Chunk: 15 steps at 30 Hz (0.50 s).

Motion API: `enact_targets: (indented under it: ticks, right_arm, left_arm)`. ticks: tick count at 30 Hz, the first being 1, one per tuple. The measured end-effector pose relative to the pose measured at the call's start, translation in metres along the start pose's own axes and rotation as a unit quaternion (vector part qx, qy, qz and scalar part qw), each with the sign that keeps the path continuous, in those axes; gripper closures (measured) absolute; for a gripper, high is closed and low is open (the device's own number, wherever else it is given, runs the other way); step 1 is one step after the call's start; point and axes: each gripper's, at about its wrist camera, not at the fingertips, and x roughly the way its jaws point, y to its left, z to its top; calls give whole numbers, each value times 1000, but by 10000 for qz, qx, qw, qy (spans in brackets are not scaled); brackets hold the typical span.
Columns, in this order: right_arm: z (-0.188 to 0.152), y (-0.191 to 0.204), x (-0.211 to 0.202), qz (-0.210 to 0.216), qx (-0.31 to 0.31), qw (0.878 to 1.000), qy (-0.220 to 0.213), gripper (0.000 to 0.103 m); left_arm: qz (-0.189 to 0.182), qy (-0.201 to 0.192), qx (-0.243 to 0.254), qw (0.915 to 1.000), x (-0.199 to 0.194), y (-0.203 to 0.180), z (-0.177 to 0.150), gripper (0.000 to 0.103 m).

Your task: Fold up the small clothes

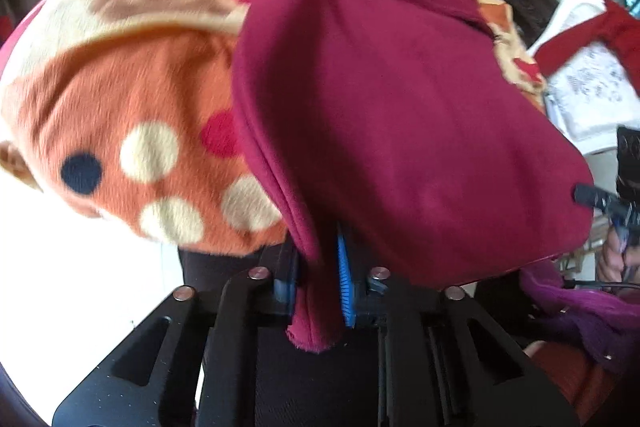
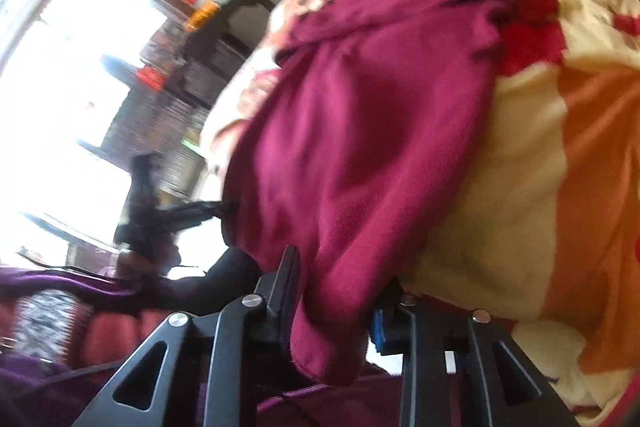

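Left claw [image 1: 320, 283] pinching maroon garment [image 1: 400, 131], right claw [image 2: 332, 303] gripping its edge, fingertips buried, views blurred

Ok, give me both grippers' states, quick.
Left gripper: shut on the maroon garment.
Right gripper: shut on another edge of that garment.

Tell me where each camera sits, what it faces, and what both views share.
Left wrist: on the left tongs, looking down at the maroon garment pinched between them, on a blanket; right tongs at the edge.
Right wrist: on the right tongs, gripping another garment edge; left tongs visible.
Shared: garment, blanket.
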Motion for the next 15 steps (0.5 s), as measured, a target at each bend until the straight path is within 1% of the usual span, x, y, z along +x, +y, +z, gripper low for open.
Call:
enact_targets:
  ticks: [2, 3, 6, 12, 14, 15]
  right_arm:
    - [11, 3, -6, 87, -68, 9998, -146, 81]
    - [18, 3, -9, 137, -88, 9996, -226, 81]
    - [39, 1, -17, 203, -138, 9985, -483, 82]
    - [82, -6, -28, 292, -160, 9941, -1031, 83]
    - [98, -9, -30, 237, -153, 9918, -1243, 83]
    - [109, -13, -34, 188, -134, 9895, -1426, 83]
  left_arm:
    - [-128, -166, -46, 9998, -11, 2, 11, 93]
    - [-224, -282, -126, 9993, -19, 5, 18, 95]
    - [-428, -556, -311, 9971, -36, 13, 42, 95]
    - [-436, -924, -350, 9942, -48, 16, 88, 96]
    - [-440, -1100, -415, 9921, -52, 17, 105, 96]
    - [-418, -1185, -436, 9911, -54, 18, 113, 96]
